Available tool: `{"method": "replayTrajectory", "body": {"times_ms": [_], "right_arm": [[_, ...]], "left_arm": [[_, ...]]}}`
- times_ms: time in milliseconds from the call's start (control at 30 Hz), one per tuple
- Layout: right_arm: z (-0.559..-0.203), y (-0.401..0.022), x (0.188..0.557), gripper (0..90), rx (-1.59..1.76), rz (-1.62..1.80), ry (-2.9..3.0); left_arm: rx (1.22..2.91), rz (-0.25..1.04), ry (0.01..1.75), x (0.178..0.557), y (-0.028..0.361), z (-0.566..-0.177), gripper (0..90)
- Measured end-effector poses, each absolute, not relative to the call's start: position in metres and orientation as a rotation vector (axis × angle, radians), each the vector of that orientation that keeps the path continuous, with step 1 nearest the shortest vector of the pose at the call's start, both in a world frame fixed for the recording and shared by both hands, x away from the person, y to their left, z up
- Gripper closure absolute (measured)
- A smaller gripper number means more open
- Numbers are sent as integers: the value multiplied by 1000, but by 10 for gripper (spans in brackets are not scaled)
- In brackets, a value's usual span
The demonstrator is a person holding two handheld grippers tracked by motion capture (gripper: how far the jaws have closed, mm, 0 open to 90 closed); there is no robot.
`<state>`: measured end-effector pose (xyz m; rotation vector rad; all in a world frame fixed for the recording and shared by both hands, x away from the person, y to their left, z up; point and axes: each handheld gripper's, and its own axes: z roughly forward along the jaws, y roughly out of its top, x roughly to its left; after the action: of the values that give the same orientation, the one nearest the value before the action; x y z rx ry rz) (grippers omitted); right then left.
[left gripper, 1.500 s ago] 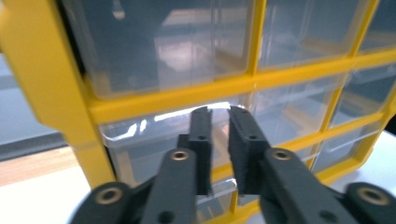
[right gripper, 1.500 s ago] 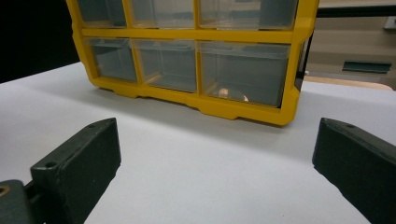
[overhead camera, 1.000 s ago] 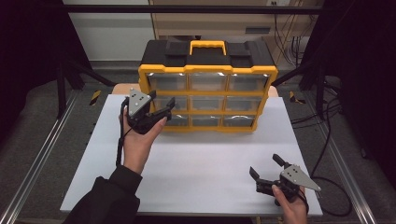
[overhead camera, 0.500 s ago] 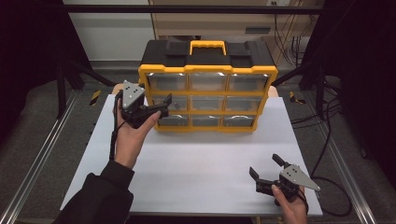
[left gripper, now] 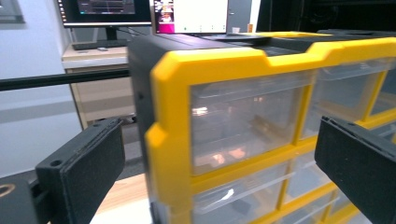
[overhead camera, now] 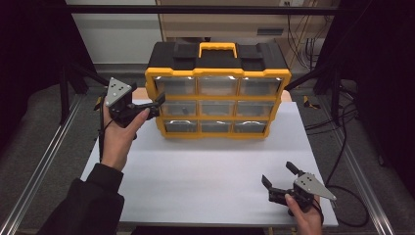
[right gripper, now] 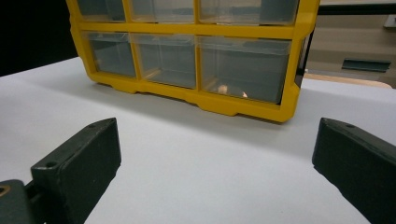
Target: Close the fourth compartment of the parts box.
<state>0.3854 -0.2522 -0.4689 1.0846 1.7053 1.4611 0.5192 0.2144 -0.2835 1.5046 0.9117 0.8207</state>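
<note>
Left gripper (overhead camera: 155, 101) at the drawer box's (overhead camera: 218, 93) left edge, jaws just opened wide, seemingly clear of its yellow frame. Box stands upright at the table's (overhead camera: 210, 166) far side. Right gripper (overhead camera: 279, 175) near the front right edge, jaws spread, empty.

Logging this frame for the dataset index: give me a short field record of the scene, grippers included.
main object: yellow and black drawer organizer, upright at the far side of the white table
drawers: three rows of three, clear fronts, all pushed in
left gripper: at the organizer's left front corner, jaws have just been opening, nothing pinched
right gripper: low over the table's near right, open, empty
contents: small item in the bottom right drawer, too unclear to name
</note>
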Motion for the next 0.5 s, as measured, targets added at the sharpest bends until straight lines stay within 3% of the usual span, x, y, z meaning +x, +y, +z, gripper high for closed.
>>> {"method": "replayTrajectory", "body": {"times_ms": [500], "right_arm": [[-470, -250, 386, 14, 1081, 1460, 1716]], "left_arm": [[1464, 824, 956, 524, 251, -288, 9]]}}
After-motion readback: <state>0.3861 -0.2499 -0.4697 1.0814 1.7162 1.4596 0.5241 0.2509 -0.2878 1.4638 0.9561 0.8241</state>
